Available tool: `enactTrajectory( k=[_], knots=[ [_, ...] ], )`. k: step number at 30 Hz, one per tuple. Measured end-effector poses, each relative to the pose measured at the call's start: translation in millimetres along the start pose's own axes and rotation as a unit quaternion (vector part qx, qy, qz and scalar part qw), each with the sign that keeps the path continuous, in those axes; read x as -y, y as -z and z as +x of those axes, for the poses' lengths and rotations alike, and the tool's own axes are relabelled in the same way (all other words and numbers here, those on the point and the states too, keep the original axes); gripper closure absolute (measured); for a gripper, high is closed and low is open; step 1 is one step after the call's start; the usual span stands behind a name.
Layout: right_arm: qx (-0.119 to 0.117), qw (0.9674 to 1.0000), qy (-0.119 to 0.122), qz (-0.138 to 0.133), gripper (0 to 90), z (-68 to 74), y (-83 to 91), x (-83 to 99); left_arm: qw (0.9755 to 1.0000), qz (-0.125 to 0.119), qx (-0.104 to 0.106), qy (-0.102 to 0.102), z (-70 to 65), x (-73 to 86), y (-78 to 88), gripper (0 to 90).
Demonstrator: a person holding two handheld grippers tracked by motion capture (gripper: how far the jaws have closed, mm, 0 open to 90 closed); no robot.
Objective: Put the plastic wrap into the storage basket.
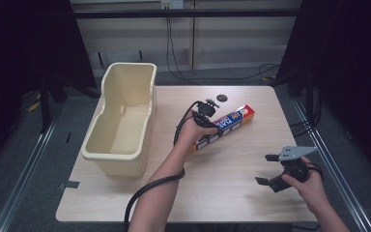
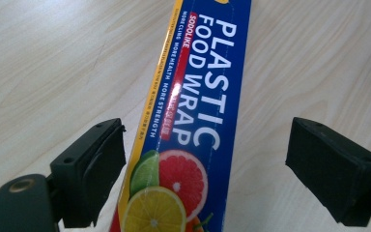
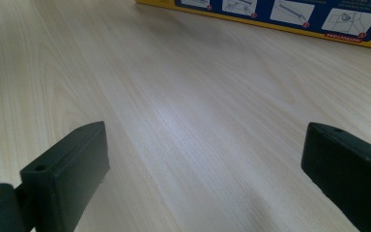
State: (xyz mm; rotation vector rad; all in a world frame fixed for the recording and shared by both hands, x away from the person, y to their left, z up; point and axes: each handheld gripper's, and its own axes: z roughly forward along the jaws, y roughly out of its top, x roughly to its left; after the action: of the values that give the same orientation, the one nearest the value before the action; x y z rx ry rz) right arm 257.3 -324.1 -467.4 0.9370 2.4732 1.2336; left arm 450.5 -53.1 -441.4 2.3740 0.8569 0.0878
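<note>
Lying flat near the middle of the wooden table [image 1: 222, 193], the plastic food wrap box [image 2: 193, 121] sits between the jaws of the left gripper [image 2: 205, 159], which straddle it without yet pressing; the grasp seems unfinished, lifting still ahead. Off to the right, the right gripper [image 1: 270, 169] hovers wide open over bare wood. At the table's left the cream plastic basket [image 1: 104, 145] stands empty.

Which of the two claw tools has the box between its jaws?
The left gripper: its open jaws straddle the plastic wrap box without pressing on it. The right gripper, also open, hovers over bare table.
</note>
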Motion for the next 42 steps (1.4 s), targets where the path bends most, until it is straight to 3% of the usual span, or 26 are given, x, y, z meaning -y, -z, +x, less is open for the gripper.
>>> enactTrajectory(
  k=[10, 23, 28, 38, 42],
  knots=[
    [-0.001, 1.0, -0.002, -0.004, 2.8, -0.2, 0.7, -0.2, 0.9998, 0.006, -0.007, 0.02, 6.8, -0.2, -12.0, 16.2],
    [-0.001, 1.0, -0.005, -0.006, 2.8, -1.8, 2.8, 0.3, 0.9997, 0.013, 0.012, 0.017, 6.9, -2.8, -19.8, 24.8],
    [0.002, 0.9999, -0.006, -0.008, 2.8, -2.0, 3.5, 0.4, 0.9997, 0.021, 0.009, 0.007, 8.7, -1.4, -20.9, 27.1],
    [0.0, 0.9999, -0.008, -0.01, 2.8, -2.5, 4.9, 0.5, 0.9993, 0.027, 0.012, 0.023, 11.4, 1.8, -27.2, 30.8],
    [0.0, 0.9999, -0.009, -0.01, 2.8, -2.8, 4.3, 1.0, 0.9987, 0.046, 0.007, 0.019, 11.3, -1.9, -25.9, 32.5]
  ],
)
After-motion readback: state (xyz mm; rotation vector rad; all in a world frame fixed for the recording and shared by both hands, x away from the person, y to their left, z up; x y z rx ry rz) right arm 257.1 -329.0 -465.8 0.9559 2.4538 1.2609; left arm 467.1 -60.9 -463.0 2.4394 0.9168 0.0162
